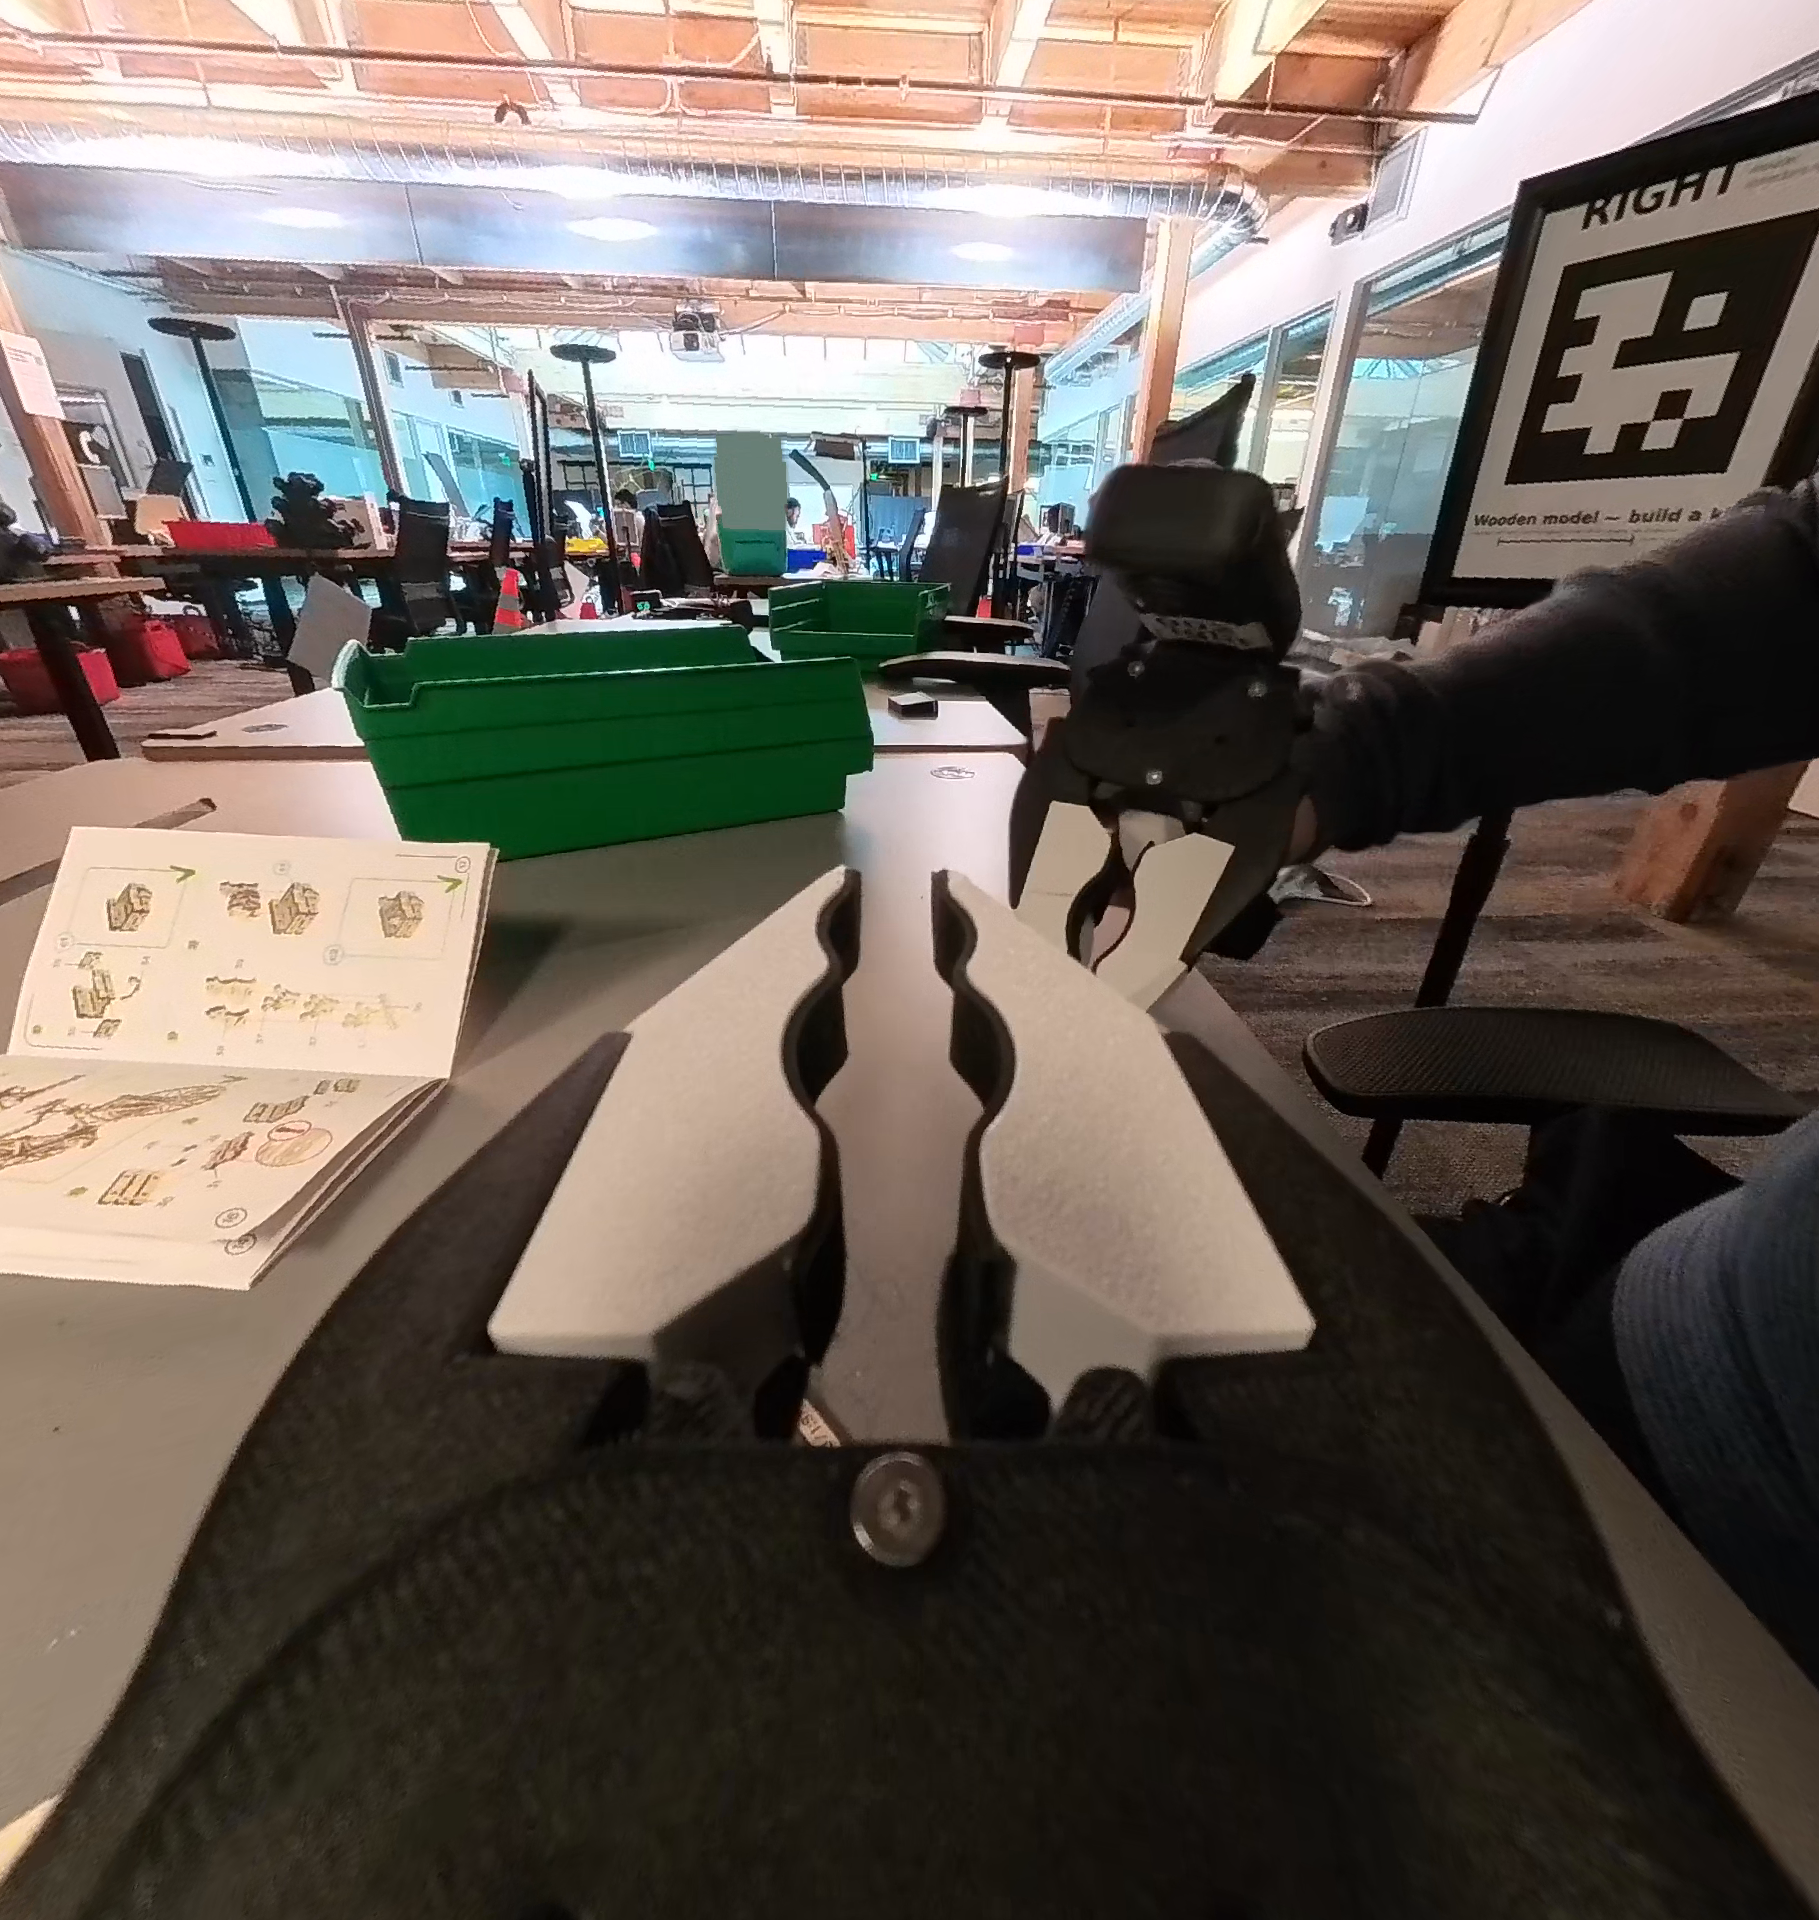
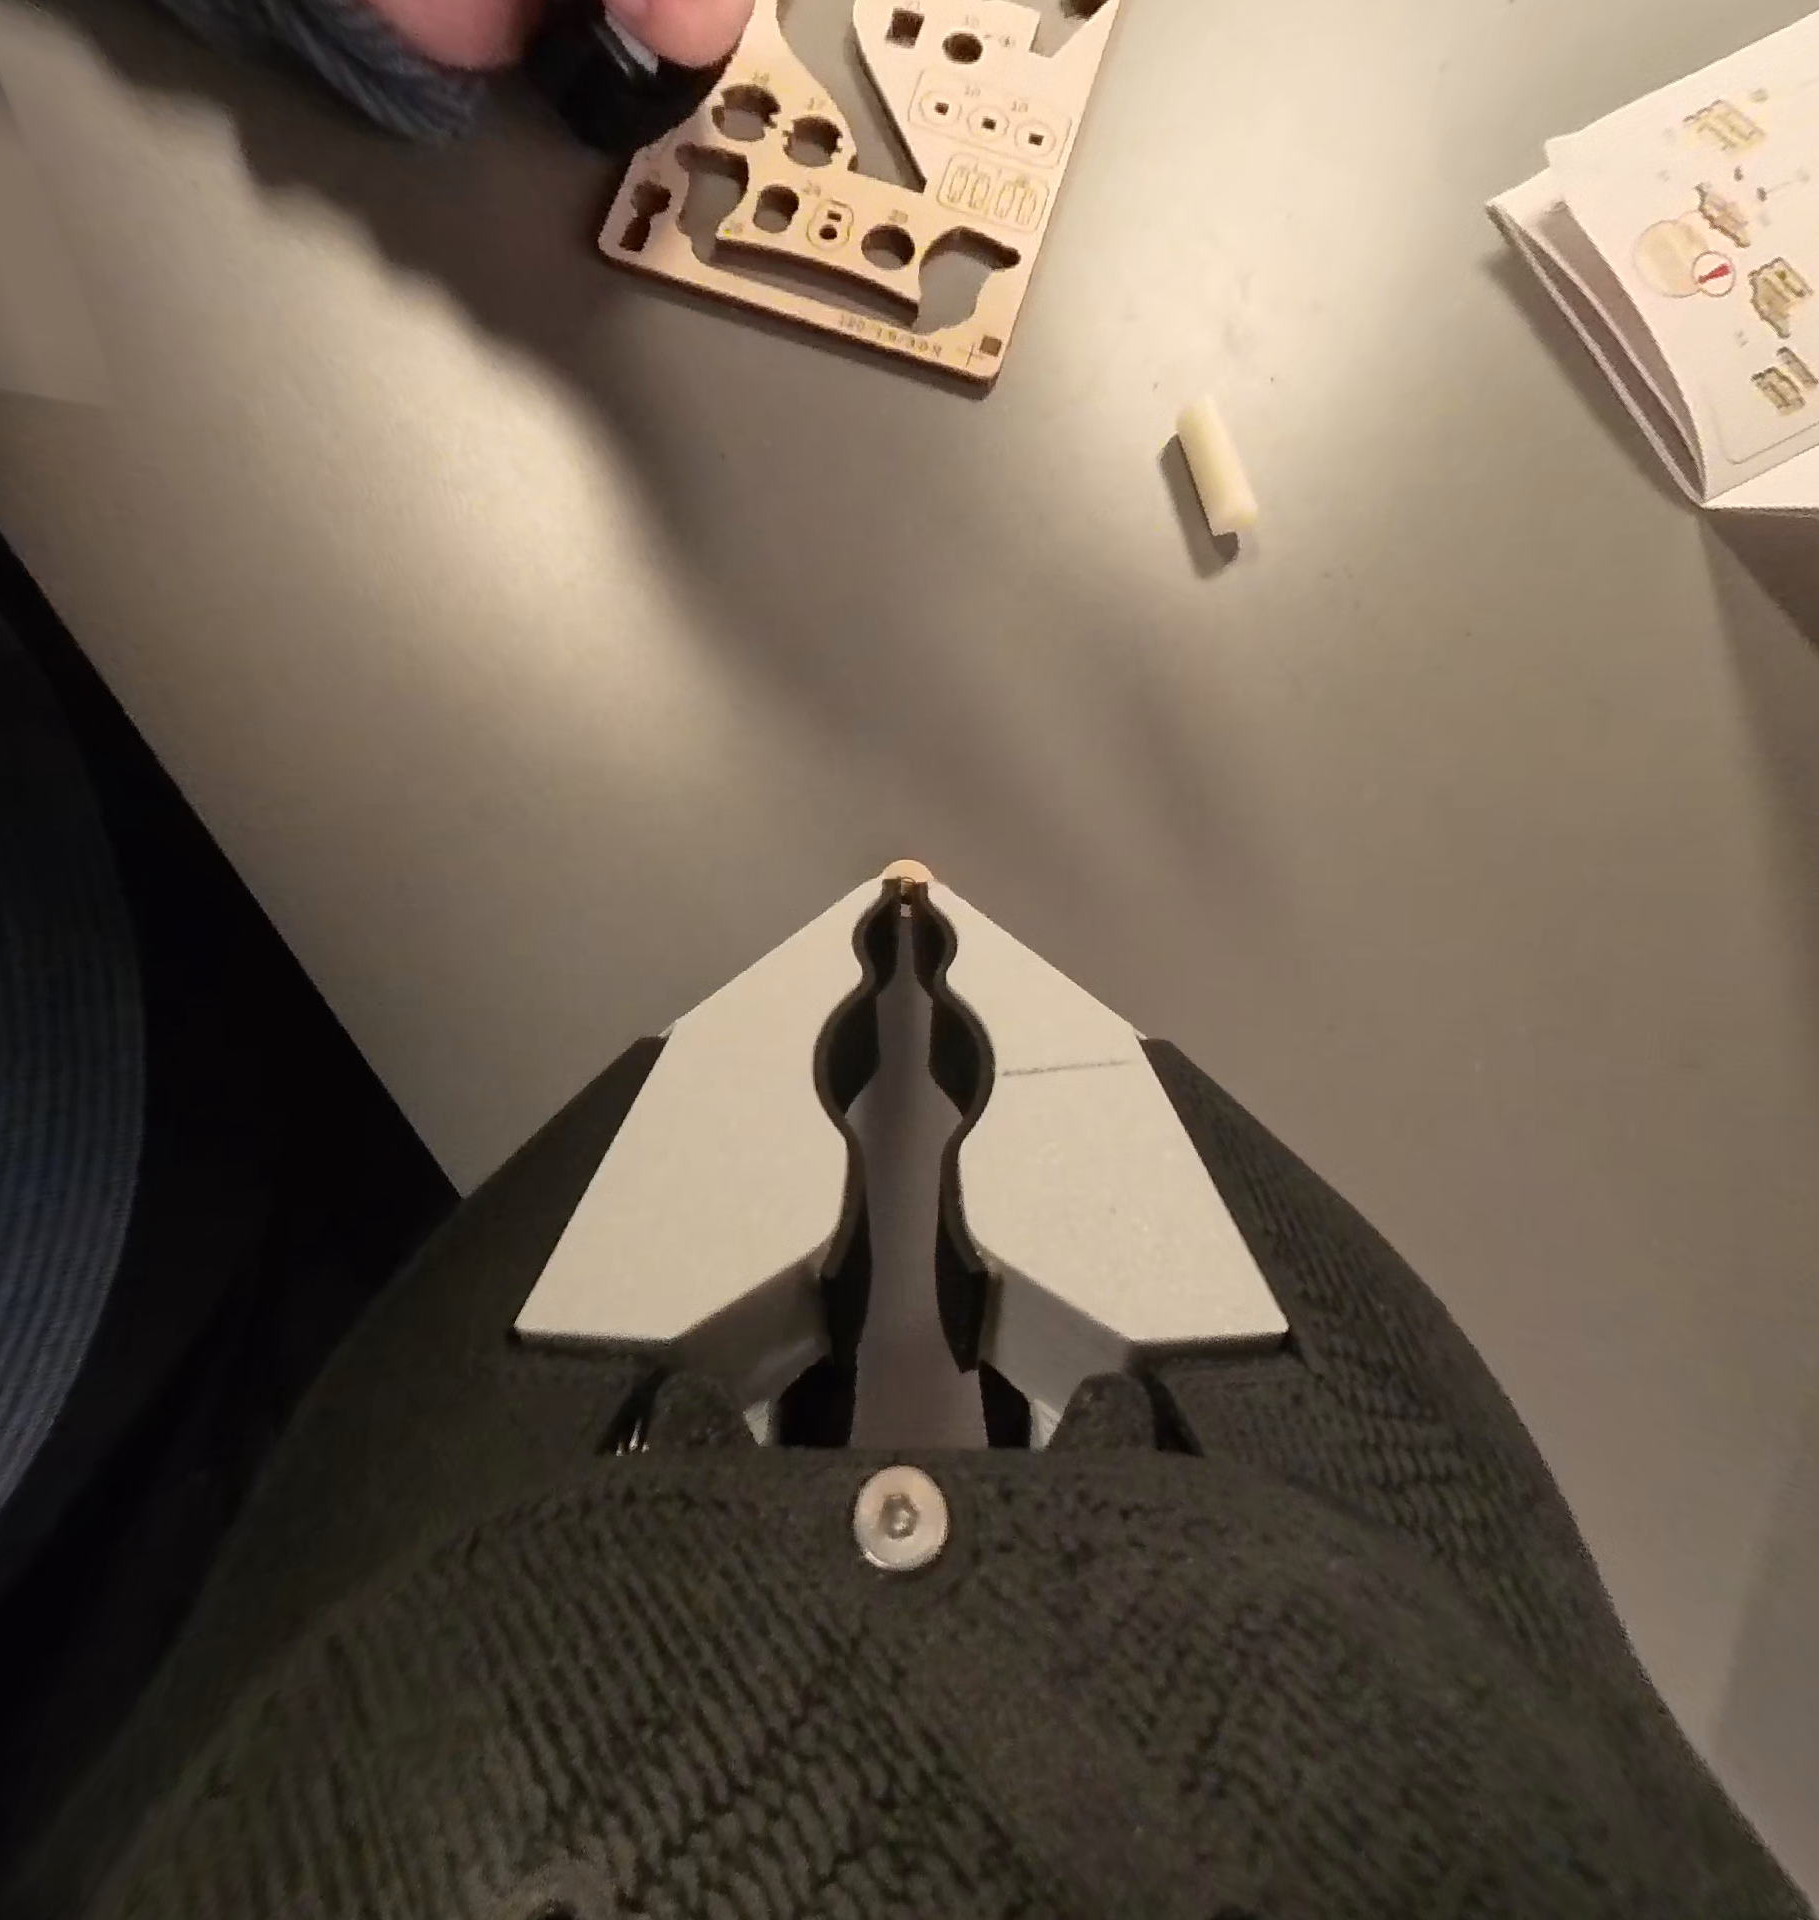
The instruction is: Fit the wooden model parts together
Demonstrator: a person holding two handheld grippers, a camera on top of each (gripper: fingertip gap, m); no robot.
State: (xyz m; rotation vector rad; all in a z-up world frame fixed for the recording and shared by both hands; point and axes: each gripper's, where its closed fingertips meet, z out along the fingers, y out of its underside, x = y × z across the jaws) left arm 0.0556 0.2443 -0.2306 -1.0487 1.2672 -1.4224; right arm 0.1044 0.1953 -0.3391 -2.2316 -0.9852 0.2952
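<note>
In the right wrist view my right gripper (image 2: 903, 883) is shut on a tiny pale wooden piece (image 2: 903, 869) that peeks out past the fingertips, above the grey table (image 2: 676, 675). A wooden parts sheet (image 2: 972, 223) with many cut-out holes lies flat farther ahead. A small cream cylinder (image 2: 1214, 473) lies loose to its right. In the left wrist view my left gripper (image 1: 894, 883) is open and empty, held level over the table. The right gripper (image 1: 1123, 920) shows there ahead and to the right, pointing down.
An open instruction booklet (image 1: 230, 1039) lies on the left, also in the right wrist view (image 2: 1715, 260). Green bins (image 1: 614, 727) stand behind it. A framed marker sign (image 1: 1653, 343) stands at the right. A black chair (image 1: 1539, 1060) is beside the table edge. A hand (image 2: 572, 42) is by the sheet. My right gripper's tips are some 11 cm from the small cream cylinder (image 2: 1214, 473).
</note>
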